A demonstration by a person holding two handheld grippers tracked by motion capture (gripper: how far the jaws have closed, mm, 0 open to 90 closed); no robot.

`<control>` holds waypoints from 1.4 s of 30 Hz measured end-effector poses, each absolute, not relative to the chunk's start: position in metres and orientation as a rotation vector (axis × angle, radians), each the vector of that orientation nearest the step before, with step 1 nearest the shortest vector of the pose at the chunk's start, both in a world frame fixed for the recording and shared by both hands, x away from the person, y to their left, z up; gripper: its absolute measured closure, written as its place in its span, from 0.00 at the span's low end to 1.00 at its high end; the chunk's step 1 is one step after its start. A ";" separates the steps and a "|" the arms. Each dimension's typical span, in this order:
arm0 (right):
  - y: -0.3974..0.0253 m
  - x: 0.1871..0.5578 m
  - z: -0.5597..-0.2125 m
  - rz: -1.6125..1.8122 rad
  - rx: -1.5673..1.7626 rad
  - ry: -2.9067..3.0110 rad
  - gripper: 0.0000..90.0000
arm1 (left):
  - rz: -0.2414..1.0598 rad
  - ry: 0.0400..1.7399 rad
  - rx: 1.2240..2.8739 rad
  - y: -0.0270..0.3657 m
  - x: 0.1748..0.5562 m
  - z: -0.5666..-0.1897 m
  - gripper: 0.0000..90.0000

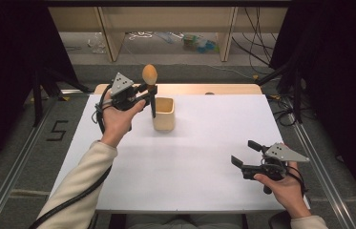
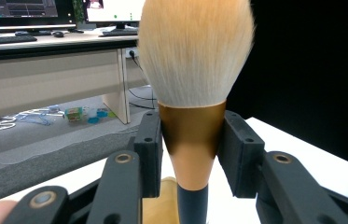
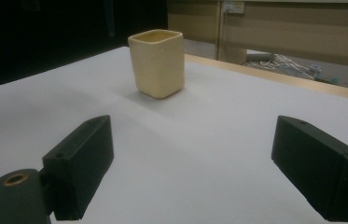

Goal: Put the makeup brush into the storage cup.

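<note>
My left gripper (image 1: 150, 90) is shut on a makeup brush (image 1: 150, 76), held upright with its tan bristle head up and dark handle down. In the left gripper view the brush (image 2: 192, 135) shows its copper ferrule clamped between both pads (image 2: 149, 149). Its handle hangs just left of a cream square cup (image 1: 163, 113) at the table's far middle. The cup (image 3: 157, 63) stands upright and looks empty in the right gripper view. My right gripper (image 1: 245, 153) hovers open near the table's front right, nothing between its jaws, pointing toward the cup.
The white table (image 1: 199, 162) has a wooden strip along its far edge. Beyond it is a desk frame (image 1: 166, 24) with cables and small clutter on the floor. Dark curtains and stands flank both sides.
</note>
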State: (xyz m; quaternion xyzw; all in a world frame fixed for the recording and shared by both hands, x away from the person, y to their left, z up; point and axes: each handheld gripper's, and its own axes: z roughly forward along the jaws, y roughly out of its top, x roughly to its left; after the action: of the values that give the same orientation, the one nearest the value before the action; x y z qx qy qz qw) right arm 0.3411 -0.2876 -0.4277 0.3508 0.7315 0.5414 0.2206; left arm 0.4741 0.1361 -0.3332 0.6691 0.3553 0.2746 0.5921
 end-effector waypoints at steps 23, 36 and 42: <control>-0.288 0.341 -0.428 1.499 0.968 2.019 0.16 | 0.648 0.815 1.547 0.132 0.476 -0.332 0.69; -0.287 0.344 -0.429 1.524 0.946 1.990 0.16 | 0.657 0.816 1.541 0.131 0.481 -0.332 0.69; -0.287 0.344 -0.430 1.524 0.948 1.990 0.16 | 0.664 0.810 1.542 0.129 0.483 -0.333 0.69</control>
State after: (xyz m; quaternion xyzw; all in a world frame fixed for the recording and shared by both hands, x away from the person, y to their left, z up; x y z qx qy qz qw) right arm 0.3437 -0.2869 -0.4295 0.3443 0.7229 0.5536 0.2289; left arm 0.4829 0.1292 -0.3326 0.6642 0.3487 0.2859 0.5962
